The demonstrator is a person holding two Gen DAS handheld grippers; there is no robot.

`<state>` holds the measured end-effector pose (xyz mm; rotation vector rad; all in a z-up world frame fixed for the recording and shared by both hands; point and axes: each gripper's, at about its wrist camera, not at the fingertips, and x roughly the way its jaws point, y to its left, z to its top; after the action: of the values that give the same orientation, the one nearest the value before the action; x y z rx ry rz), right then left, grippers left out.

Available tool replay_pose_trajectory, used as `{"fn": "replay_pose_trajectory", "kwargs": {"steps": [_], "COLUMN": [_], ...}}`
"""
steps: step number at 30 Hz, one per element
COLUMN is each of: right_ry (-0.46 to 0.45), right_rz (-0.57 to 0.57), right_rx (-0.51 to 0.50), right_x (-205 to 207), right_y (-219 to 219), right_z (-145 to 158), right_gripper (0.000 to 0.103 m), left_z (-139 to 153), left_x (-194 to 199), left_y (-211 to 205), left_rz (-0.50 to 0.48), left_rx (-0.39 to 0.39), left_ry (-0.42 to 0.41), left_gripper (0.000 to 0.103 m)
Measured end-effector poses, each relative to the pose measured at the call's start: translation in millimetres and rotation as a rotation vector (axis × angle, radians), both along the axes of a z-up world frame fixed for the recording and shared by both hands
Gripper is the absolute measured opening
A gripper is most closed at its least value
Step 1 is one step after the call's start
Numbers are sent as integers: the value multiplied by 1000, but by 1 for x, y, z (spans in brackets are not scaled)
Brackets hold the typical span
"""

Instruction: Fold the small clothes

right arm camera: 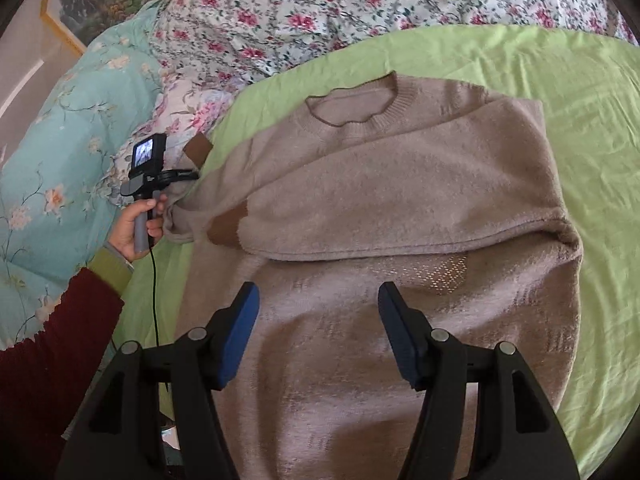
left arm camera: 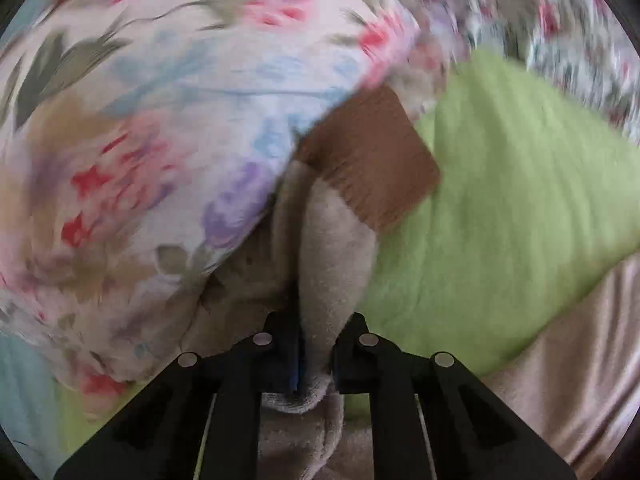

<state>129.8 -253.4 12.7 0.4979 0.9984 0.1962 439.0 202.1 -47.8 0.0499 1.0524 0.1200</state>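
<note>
**Sweater flat on green sheet, left sleeve pinched**

Nearest, the right gripper (right arm camera: 318, 334) hangs over the lower body of the beige sweater (right arm camera: 400, 200), its blue-padded jaws spread wide, nothing between them. Fabric lies flat beneath and around it.

The sweater lies face up on a green sheet (right arm camera: 580, 120), neckline (right arm camera: 352, 102) towards the far side. One sleeve is folded across the chest, its brown cuff (right arm camera: 226, 230) ending near the garment's left edge. Bare green sheet runs along the right side and beyond the collar: open room there.

On the left it is tight. The left gripper (left arm camera: 316, 354) is pressed together on the other sleeve (left arm camera: 336, 264), pinching a ridge of the beige knit; that sleeve's brown cuff (left arm camera: 372, 156) sticks out past the sheet's edge, against a floral quilt (left arm camera: 160, 120). A hand (right arm camera: 138, 224) in a dark red sleeve (right arm camera: 52, 360) grips the handle.

Farther off, a rose-print bedcover (right arm camera: 320, 8) bounds the sheet; a turquoise floral quilt (right arm camera: 60, 160) piles up at left.
</note>
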Motion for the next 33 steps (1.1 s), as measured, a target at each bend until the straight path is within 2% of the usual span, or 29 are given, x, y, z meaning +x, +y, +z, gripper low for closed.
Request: {"fn": "replay_pose_trajectory", "kwargs": {"steps": [3,6,10,14,16,20,23,25,27,29,30,33], "right_ry": [-13,-30,-44,-40,-37,-24,-13,-8,-11,-8,-11,-23], "right_rz": [-3,-4,-37,-80,-92,-126,-148,-156,-159,-166,-169,-181], "right_rx": [-21,-13,-3,-8,-11,-9,-9,-8,-1,7,12,28], "right_x": [-2,-3,-3,-7,-10,-16,-17,-15,-11,-7,-4,7], "right_y": [-2,-2,-7,-19,-24,-40,-50,-54,-59,-63,-65,-72], "right_z": [1,2,3,2,1,-6,-12,-15,-17,-19,-19,-23], "right_gripper": [63,63,63,63,63,63,63,63,63,63,63,63], "left_z": [20,49,91,103,98,63,31,12,4,5,9,24], "left_x": [-25,-61,-117,-152,-164,-177,-180,-173,-179,-187,-192,-211], "left_y": [6,-12,-71,-149,-189,-265,-304,-325,-333,-322,-312,-273], "left_rz": [-24,-97,-256,-423,-501,-616,-665,-694,-700,-703,-696,-653], "left_rx": [-127,-243,-389,-480,-490,-463,-396,-353,-320,-340,-349,-366], "left_ry": [-75,-145,-235,-243,-223,-145,-92,-40,-21,-15,-22,-73], "left_gripper": [7,7,7,8,8,8,9,13,17,24,35,51]}}
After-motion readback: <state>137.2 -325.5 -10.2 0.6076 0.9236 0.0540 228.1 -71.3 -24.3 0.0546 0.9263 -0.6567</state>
